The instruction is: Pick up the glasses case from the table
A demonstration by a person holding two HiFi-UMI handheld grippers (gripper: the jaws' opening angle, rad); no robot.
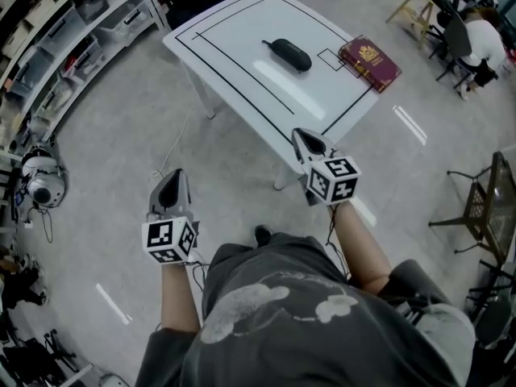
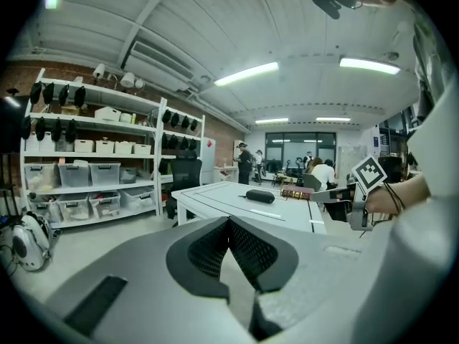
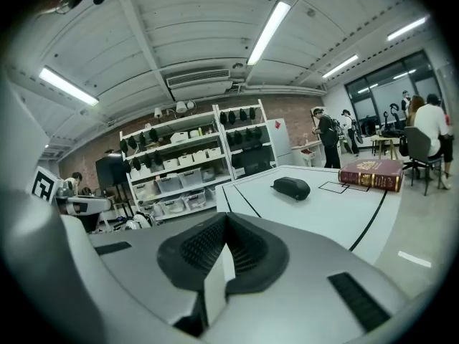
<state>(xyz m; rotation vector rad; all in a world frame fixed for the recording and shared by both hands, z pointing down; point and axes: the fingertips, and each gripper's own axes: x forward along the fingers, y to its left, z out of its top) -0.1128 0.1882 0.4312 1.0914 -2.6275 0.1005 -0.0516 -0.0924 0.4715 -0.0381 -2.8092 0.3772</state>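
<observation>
left tool: jaws pressed together, empty, short of the table. glasses case: lying flat mid-table, untouched, well apart from both tools. right tool: jaws together, empty, over the near table edge. judged risk: a tool arriving unspread would shove the rounded case across the smooth top toward the red book.

Grey floor with white tape strips. A white desk marked with black lines stands in the middle. White shelving loaded with bins lines a brick wall. Long lights glow on the ribbed white ceiling. Large windows close the far end, and a black chair stands by the shelving.
</observation>
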